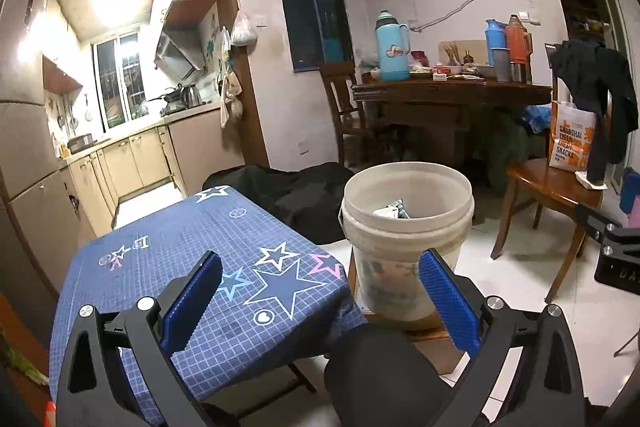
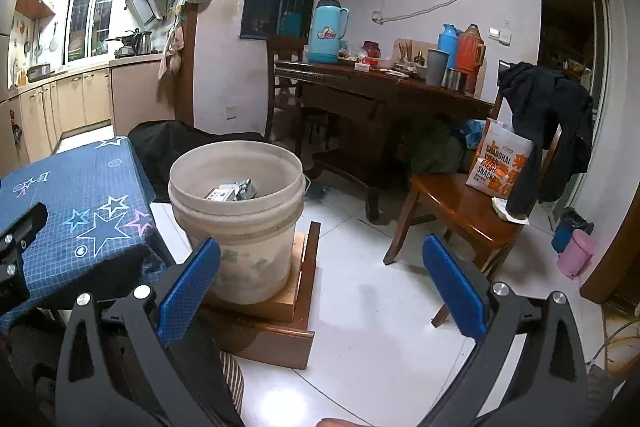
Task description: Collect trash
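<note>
While both spread wide and empty, left tongs point(image 1: 320, 289) and right tongs point(image 2: 321, 277) facing round cream plastic bucket point(image 1: 407, 227) of scraps, nearer the left.

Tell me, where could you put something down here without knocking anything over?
The blue star cloth beside the bucket lies bare. White floor between the bucket's wooden stand and the chair is open too. The dining table is crowded with flasks and dishes, and the chair seat holds a snack bag.

Both wrist views face the bucket point(image 1: 407, 223) point(image 2: 236, 211) nearby (left view from farther left)
</note>
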A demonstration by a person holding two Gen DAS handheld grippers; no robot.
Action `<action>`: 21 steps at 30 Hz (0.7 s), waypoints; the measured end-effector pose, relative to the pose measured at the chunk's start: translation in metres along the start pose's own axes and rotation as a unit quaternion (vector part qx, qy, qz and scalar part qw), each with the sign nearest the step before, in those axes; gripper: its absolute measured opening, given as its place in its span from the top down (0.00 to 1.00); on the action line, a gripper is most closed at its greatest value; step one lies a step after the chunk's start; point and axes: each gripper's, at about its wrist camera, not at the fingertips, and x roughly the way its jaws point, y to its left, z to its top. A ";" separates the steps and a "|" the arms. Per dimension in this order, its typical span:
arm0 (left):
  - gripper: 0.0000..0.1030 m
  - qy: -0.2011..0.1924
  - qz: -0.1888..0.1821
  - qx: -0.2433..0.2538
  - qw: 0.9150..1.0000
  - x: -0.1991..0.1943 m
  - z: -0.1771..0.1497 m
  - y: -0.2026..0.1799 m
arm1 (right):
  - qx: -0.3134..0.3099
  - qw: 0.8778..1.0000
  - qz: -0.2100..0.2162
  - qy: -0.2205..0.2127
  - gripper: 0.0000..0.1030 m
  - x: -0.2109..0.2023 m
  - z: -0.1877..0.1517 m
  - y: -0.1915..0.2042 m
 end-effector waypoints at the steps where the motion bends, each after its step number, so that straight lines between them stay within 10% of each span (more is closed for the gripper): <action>1: 0.04 0.001 -0.003 -0.001 1.000 0.000 0.000 0.000 | -0.001 1.000 0.000 -0.001 0.05 0.000 -0.001 0.000; 21: 0.04 0.013 -0.049 0.004 0.999 0.003 0.006 -0.010 | 0.004 1.000 0.003 -0.005 0.05 -0.001 0.003 -0.006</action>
